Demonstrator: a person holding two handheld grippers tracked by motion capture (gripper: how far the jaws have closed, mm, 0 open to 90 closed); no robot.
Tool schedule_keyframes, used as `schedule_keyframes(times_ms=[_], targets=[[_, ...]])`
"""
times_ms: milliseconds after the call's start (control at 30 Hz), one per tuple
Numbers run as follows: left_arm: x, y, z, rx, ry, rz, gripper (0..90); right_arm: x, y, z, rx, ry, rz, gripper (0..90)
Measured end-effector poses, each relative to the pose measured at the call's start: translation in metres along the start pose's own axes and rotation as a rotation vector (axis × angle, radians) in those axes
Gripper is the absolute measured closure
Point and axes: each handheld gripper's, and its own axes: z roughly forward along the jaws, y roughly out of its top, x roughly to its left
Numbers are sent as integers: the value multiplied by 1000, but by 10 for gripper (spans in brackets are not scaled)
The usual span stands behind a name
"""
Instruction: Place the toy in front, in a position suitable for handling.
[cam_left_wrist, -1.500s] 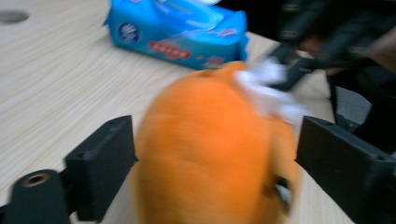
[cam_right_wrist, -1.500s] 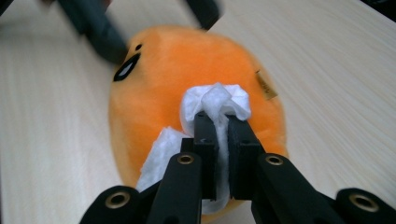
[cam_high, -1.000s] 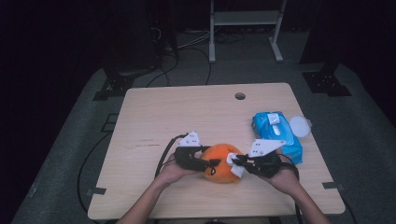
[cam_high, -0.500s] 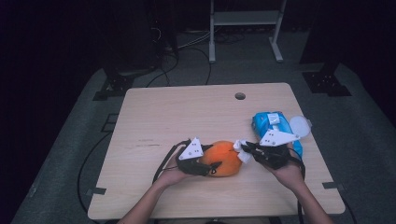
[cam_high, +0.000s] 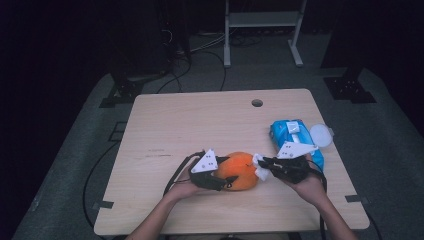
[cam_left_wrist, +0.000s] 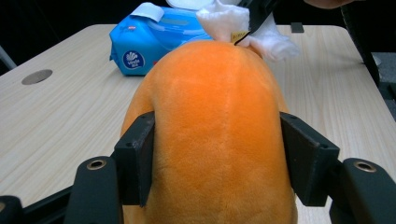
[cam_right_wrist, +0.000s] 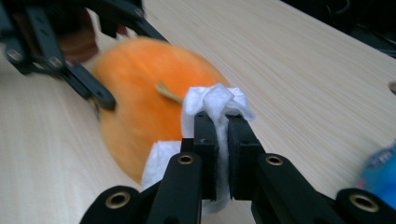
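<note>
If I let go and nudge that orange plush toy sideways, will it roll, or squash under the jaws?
The orange plush toy looks soft and fuzzy, so it probably squashes rather than resists; the left gripper has just been opening, its jaws flanking the toy's sides. Its rounded shape may rock or roll a little on the smooth table. It is likely light, so the wipe could push it along.

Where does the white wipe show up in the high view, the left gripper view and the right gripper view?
High view: the white wipe sits right of centre, pinched in the right gripper against the orange plush toy.
Left gripper view: top centre, just beyond the toy's far end.
Right gripper view: centre, clamped between the black jaws.
Shared landmark: the orange plush toy.
</note>
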Motion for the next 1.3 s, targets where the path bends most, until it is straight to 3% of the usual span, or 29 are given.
schedule_keyframes(times_ms=[167, 233, 267, 300, 333, 367, 400, 467, 567, 600, 633, 667, 733, 800, 900, 933, 1033, 1133, 1200, 1300], targets=[[-2, -1, 0, 5, -10, 21, 344, 6, 8, 6, -12, 28, -26, 833], [-2, -1, -1, 2, -15, 8, 276, 5, 6, 8, -5, 34, -23, 834], [4, 1, -3, 6, -36, -52, 224, 6, 1, 10, 17, 31, -33, 834], [4, 1, -3, 6, -36, -52, 180, 6, -1, 11, 23, 33, -32, 834], [11, 2, -6, 0, -65, -160, 153, 6, -2, 11, 23, 41, -29, 834], [11, 2, -6, 0, -65, -160, 106, 6, -3, 10, 25, 47, -29, 834], [18, 1, -6, 52, -74, -235, 97, 6, -4, 9, 28, 45, -29, 834], [19, -5, -5, 51, -85, -252, 150, 3, -4, 8, 32, 51, -14, 834], [16, -3, -5, 50, -71, -224, 234, 3, -2, 7, 34, 41, -21, 834], [11, 4, -5, 54, -50, -179, 289, 5, 3, 3, 25, 29, -30, 834], [11, 4, -5, 54, -50, -179, 302, 5, 3, 3, 25, 29, -30, 834], [6, 9, -2, 57, -38, -136, 312, 10, 10, -1, 1, 33, -47, 834], [3, 11, 0, 64, -29, -117, 317, 13, 12, -1, -6, 40, -51, 834], [-4, 17, 4, 82, -13, -85, 305, 27, 20, 3, -8, 54, -102, 834], [-2, 15, 3, 80, -20, -106, 165, 31, 21, 7, 8, 45, -125, 834], [3, 12, 2, 73, -31, -150, 131, 27, 18, 7, 11, 44, -120, 833], [7, 9, 4, 78, -40, -190, 111, 19, 14, 5, 5, 24, -91, 833], [7, 9, 3, 67, -38, -191, 175, 15, 13, 2, 5, 18, -80, 833], [3, 11, 2, 64, -9, -167, 303, 16, 14, 1, 7, 16, -83, 833], [-1, 14, 2, 63, 5, -139, 335, 21, 17, 0, 5, 13, -93, 833]])
